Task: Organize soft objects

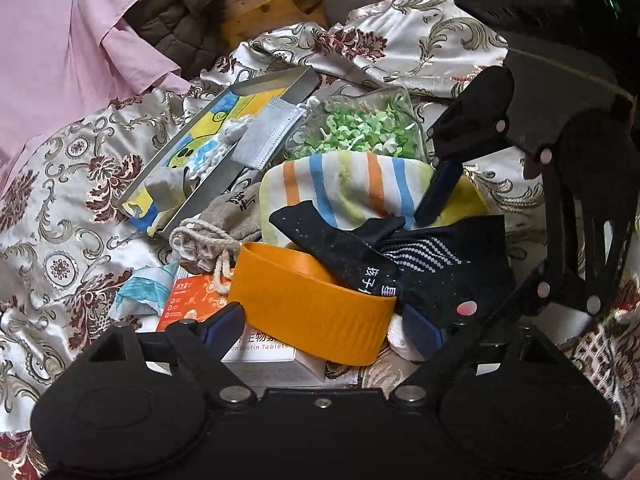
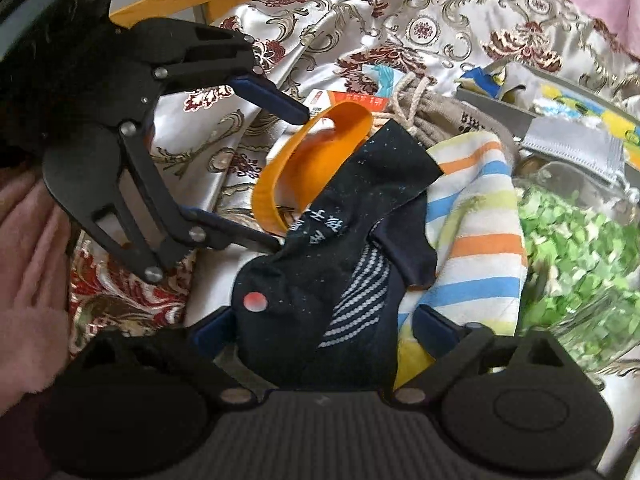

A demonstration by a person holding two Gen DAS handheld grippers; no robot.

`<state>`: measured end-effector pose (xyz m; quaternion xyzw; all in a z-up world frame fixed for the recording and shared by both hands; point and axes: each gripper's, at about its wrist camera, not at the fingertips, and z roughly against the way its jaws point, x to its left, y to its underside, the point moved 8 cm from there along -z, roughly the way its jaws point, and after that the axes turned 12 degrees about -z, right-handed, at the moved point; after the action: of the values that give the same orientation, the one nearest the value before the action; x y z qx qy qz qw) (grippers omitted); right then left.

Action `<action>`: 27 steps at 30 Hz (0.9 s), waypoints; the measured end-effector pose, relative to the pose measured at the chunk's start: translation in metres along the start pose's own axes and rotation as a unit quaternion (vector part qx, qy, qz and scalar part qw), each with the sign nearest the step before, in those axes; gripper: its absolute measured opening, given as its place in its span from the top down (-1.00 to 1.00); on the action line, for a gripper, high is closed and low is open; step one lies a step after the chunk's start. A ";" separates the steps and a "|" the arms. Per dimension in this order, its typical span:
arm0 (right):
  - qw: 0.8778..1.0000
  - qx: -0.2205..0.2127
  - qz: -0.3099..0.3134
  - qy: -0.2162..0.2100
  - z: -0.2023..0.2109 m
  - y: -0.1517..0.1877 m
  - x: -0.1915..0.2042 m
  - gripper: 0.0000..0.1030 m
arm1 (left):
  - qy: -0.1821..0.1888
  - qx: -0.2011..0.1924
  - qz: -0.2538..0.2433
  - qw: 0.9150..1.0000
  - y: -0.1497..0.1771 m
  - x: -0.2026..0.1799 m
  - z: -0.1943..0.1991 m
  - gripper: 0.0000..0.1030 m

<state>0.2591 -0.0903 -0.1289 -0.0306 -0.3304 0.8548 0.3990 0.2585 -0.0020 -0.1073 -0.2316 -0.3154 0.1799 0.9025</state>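
Black sock (image 1: 348,252) draped over orange bowl (image 1: 308,316) rim, striped towel (image 1: 352,188) behind.

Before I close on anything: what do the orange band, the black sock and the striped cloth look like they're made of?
Orange band: looks like silicone or soft rubber, matte and smooth, with faint ribbing; it holds an open loop on its own.
Black sock: knitted fabric, matte, with woven light dotted stripes, printed characters and lint specks.
Striped cloth: likely terry or cotton towelling, soft and slightly fuzzy, lying in rumpled folds.

Soft daylight, satin glare, fisheye-bent edges, slight blur at rims.
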 end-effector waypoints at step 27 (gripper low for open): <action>0.997 0.000 -0.049 -0.056 0.017 -0.007 0.001 -0.03 | 0.028 -0.002 0.118 0.993 0.008 0.028 0.003 0.08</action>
<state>0.2579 -0.0957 -0.1111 0.0333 -0.3535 0.8344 0.4216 0.2751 0.0187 -0.0957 -0.2738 -0.2603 0.2783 0.8831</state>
